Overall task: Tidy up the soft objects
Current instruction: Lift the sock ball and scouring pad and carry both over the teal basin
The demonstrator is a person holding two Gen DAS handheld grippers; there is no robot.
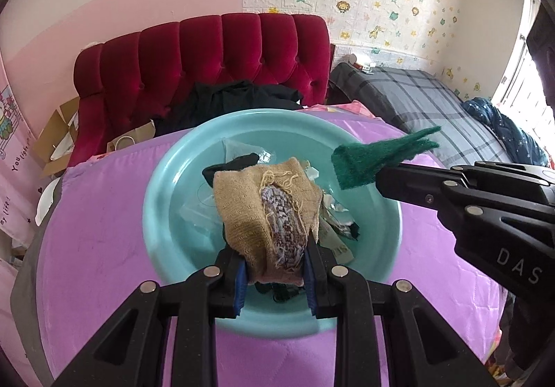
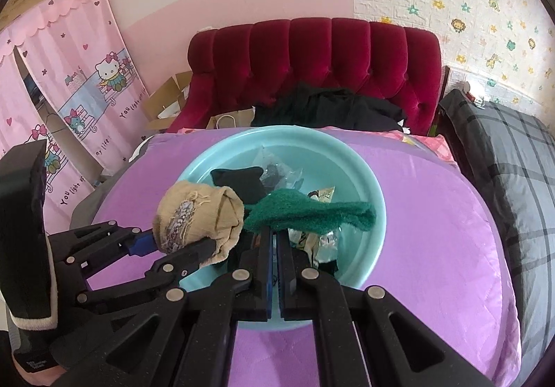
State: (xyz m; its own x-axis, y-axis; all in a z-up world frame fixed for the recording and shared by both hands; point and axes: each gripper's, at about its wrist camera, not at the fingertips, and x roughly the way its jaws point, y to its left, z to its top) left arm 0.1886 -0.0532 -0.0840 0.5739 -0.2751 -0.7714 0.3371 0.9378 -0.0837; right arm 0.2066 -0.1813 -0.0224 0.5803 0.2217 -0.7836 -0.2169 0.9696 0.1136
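Beige knit is what you have in your left gripper [image 1: 275,269]: a rolled sock-like piece, the beige knit bundle [image 1: 267,210], pinched between the blue pads and held up over the teal basin [image 1: 163,213]. It looks light and limp, with loose yarn ends trailing from a frayed patterned patch, so expect it to sag and unroll where it is not clamped; I would judge a hold across the thick rolled middle safer than one on the frayed edge, where threads could snag or pull. Your right gripper [image 2: 274,241] has its fingers almost together on the green scouring pad [image 2: 312,213], gripping it near one edge so that most of it juts out over the basin. That pad seems springier and rougher than the knit, thin enough to bend yet likely to keep its shape, and its coarse face should resist slipping. Both pieces hang above the basin, which sits on the purple cover [image 1: 104,231] and holds a black cloth [image 2: 239,182] and some crinkled wrappers [image 2: 322,194]. Neither item should need much squeeze; too much only crushes them.
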